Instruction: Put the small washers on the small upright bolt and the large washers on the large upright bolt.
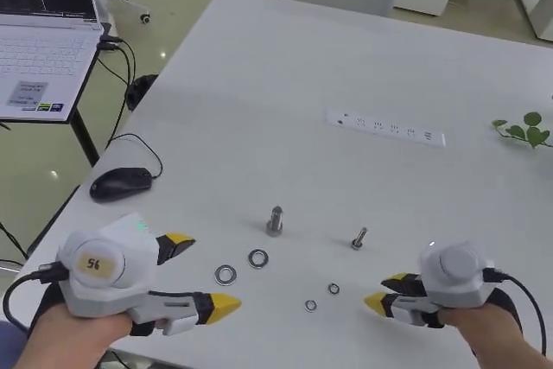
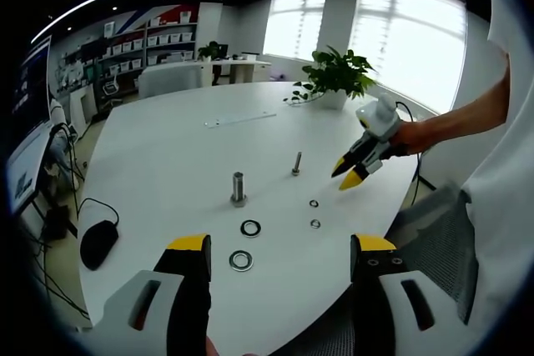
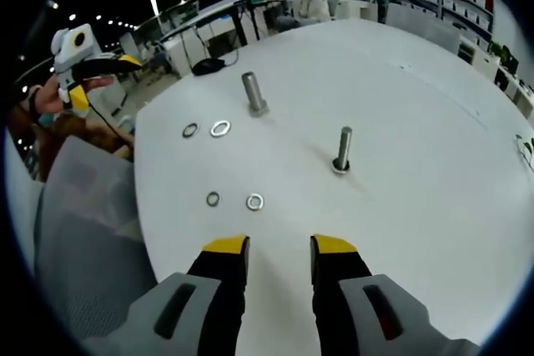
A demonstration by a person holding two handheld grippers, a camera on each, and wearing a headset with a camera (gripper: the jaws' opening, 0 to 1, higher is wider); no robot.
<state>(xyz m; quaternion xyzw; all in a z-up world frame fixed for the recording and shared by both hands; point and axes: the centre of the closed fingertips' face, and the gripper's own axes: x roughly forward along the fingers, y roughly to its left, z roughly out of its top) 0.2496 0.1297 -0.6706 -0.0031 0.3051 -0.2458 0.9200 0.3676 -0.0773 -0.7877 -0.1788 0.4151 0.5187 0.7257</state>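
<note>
Two bolts stand upright on the white table (image 1: 285, 84): the large bolt (image 1: 275, 220) (image 2: 238, 188) (image 3: 253, 93) and, to its right, the small bolt (image 1: 359, 238) (image 2: 296, 163) (image 3: 342, 149). Two large washers (image 1: 225, 275) (image 1: 257, 258) (image 2: 241, 260) (image 3: 220, 128) lie flat in front of the large bolt. Two small washers (image 1: 333, 289) (image 1: 310, 305) (image 2: 314, 203) (image 3: 254, 202) lie near the small bolt. My left gripper (image 1: 200, 271) (image 2: 280, 248) hovers wide open at the near left, empty. My right gripper (image 1: 384, 291) (image 3: 279, 246) is at the near right, open with a narrower gap, empty.
A white power strip (image 1: 384, 127) lies further back on the table. A black mouse (image 1: 120, 183) sits near the left edge, with a laptop (image 1: 43, 32) on a side stand beyond it. Plant leaves (image 1: 523, 130) reach in at the right.
</note>
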